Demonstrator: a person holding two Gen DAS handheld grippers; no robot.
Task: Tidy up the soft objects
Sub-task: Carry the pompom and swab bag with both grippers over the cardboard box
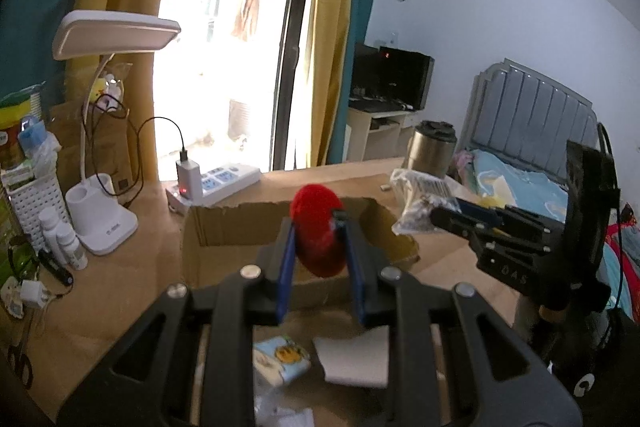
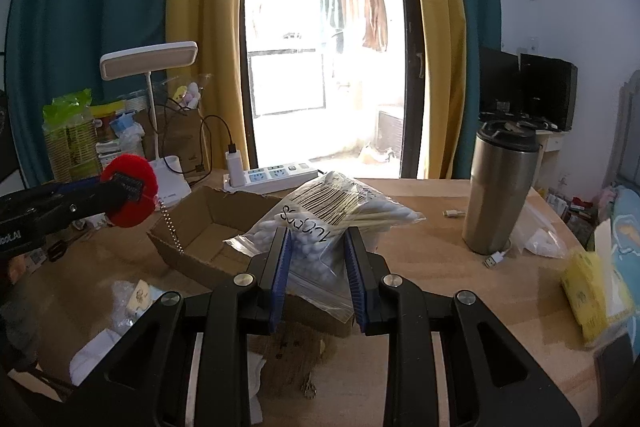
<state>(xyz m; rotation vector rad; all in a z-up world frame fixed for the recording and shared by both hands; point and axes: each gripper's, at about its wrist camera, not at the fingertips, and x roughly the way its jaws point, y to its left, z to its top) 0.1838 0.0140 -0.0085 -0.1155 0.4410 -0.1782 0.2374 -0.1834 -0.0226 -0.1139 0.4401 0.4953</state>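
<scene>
Both clamped: left gripper [image 1: 316, 227] on pompom [image 1: 318, 231]; right gripper [image 2: 318, 243] on swab bag [image 2: 324, 223]; chain [image 2: 172, 231] only in right view.

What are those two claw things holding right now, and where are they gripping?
The left gripper pinches a red pom-pom across its middle. The right gripper clamps a bag of cotton swabs near its lower end.

I'm seeing a fuzzy red pompom [image 1: 318, 235], a glossy clear plastic bag [image 2: 320, 227], a matt cardboard box [image 2: 200, 223], a brushed metal tumbler [image 2: 500, 187] and a smooth wooden desk [image 2: 440, 267].
</scene>
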